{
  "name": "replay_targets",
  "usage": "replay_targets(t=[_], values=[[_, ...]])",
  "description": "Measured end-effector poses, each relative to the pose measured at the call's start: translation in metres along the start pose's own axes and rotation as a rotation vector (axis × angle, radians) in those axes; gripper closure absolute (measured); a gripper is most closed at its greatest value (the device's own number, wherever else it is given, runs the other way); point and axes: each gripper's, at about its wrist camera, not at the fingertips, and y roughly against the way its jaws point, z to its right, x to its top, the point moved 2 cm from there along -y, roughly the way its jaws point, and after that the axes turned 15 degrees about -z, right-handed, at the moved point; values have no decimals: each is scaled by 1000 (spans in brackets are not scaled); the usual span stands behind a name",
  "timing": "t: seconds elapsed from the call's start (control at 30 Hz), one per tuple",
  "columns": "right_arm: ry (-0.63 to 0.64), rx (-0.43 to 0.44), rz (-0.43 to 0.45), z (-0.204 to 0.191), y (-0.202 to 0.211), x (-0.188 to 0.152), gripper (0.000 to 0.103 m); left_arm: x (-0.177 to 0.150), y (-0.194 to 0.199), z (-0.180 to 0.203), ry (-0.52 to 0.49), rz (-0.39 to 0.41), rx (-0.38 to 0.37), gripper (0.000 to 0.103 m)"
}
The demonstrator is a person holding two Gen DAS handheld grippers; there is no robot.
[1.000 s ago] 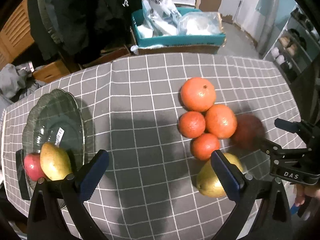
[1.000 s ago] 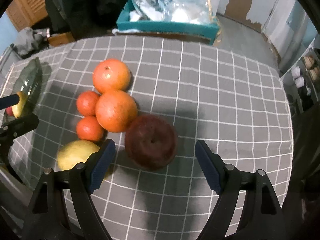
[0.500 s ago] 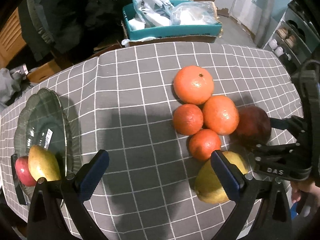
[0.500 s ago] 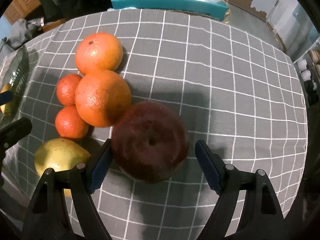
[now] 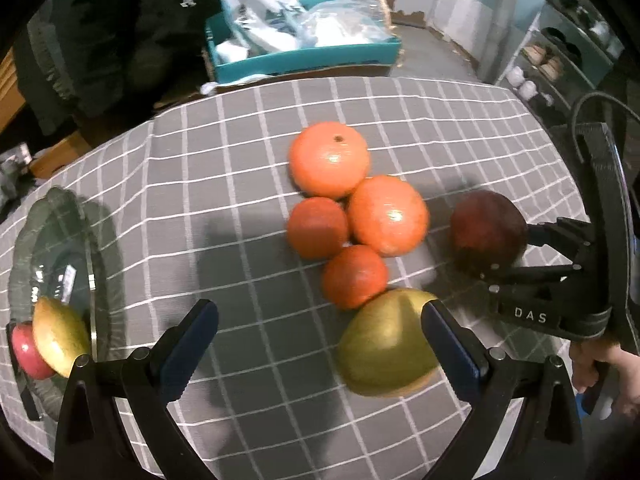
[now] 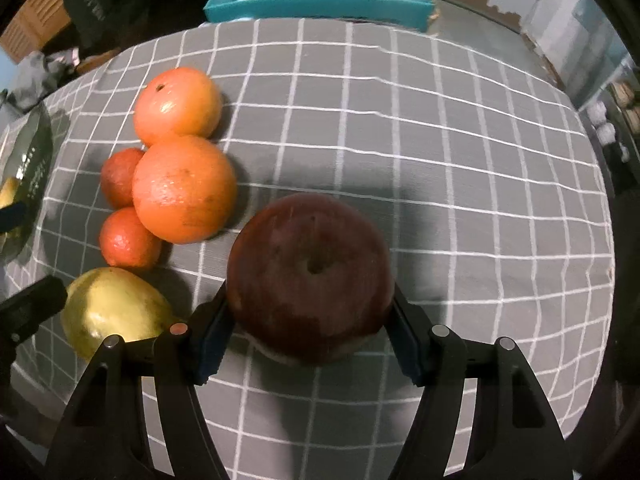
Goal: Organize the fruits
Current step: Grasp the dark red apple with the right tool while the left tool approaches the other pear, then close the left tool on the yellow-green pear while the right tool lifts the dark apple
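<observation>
My right gripper [image 6: 310, 336] is shut on a dark red apple [image 6: 310, 276], which also shows in the left wrist view [image 5: 488, 230]. Several oranges [image 5: 386, 216] cluster on the grey checked cloth, with a yellow-green pear [image 5: 384, 346] in front of them. My left gripper [image 5: 320, 344] is open and empty, its right finger beside the pear. A glass plate [image 5: 52, 240] at the left holds a pear [image 5: 60, 330] and a small red apple [image 5: 26, 350].
A teal box [image 5: 304, 54] with plastic bags stands beyond the table's far edge. Dark clothing hangs at the back left. Shelves stand at the far right. The table's edge runs close below both grippers.
My right gripper moved forward around the dark red apple and closed on it. My left gripper drifted a little closer to the pear.
</observation>
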Motion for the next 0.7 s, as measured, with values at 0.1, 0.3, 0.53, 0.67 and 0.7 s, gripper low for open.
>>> replay_targets(t=[0.1,0.3,0.53,0.67,0.7], values=[[-26,-7,10,12,6,-8,34,0,-5,10,-21,-15,-12,1],[-75,1,22,33,14,-22,34,-1,-18,27,-42,-54,-22,1],[-99,10,41,40,27,-33,34,-5,-33,39,-55,-97,-28,1],[-94,6,48,37,32,-36,34,-5,-45,44,-51,-128,-33,1],[-93,6,49,33,30,-33,34,-5,-48,45,-48,-135,-36,1]])
